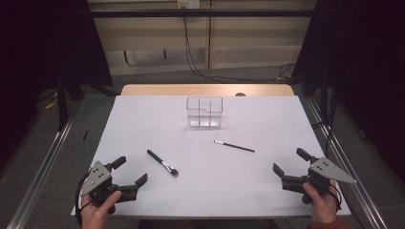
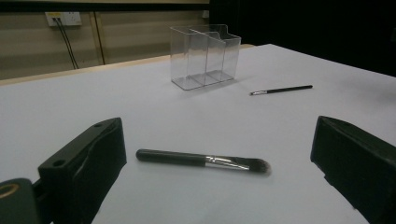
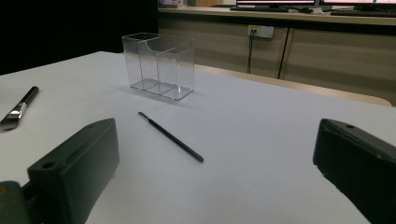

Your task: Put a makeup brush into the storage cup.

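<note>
Hand-held grippers (image 1: 131,172) (image 1: 290,165) agape nr brushes (image 1: 162,163)

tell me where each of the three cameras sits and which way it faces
High view: above the person's table edge, looking forward and down; hands, left gripper and right gripper show.
Left gripper view: between open jaws, facing the thick brush.
Right gripper view: between open jaws, facing the thin brush.
All share the clear organizer.
</note>
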Demonstrator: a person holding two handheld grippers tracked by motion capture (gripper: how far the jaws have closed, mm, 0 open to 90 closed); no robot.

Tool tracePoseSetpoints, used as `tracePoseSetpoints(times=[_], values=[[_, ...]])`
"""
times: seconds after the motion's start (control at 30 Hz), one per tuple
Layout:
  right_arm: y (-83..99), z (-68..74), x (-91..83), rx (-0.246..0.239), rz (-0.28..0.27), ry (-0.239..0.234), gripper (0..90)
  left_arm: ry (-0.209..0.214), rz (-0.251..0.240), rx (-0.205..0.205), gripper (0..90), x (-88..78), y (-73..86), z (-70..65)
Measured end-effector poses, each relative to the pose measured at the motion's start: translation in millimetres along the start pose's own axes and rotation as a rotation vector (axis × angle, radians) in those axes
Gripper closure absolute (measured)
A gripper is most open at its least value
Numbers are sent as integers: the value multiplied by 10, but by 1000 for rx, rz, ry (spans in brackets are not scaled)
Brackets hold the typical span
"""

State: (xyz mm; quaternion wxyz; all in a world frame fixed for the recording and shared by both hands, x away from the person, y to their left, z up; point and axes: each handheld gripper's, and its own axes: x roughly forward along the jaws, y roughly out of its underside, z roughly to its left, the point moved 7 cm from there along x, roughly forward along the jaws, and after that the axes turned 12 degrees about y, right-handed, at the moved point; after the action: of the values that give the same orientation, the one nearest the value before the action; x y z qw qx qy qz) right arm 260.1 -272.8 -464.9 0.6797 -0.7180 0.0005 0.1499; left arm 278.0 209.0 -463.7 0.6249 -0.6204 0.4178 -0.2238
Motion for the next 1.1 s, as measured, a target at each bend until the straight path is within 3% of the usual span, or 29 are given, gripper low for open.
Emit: tracePoseSetpoints(times=[0.1, 0.63, 0.8, 0.97, 1.1], values=[[8, 4, 2, -1, 1, -21, 0, 1, 2, -6, 32, 7, 1, 7], [43, 2, 31, 26, 32, -23, 0, -4, 21, -18, 26, 31, 13, 21], [32, 31, 18, 11, 29, -28, 0, 6, 36, 14, 27, 39, -14, 1], [36, 34, 29, 4, 32, -30, 0, 36, 52, 46, 27, 168, -94, -19], [42, 25, 33, 8, 36, -29, 0, 47, 41, 49, 26, 209, -133, -19]])
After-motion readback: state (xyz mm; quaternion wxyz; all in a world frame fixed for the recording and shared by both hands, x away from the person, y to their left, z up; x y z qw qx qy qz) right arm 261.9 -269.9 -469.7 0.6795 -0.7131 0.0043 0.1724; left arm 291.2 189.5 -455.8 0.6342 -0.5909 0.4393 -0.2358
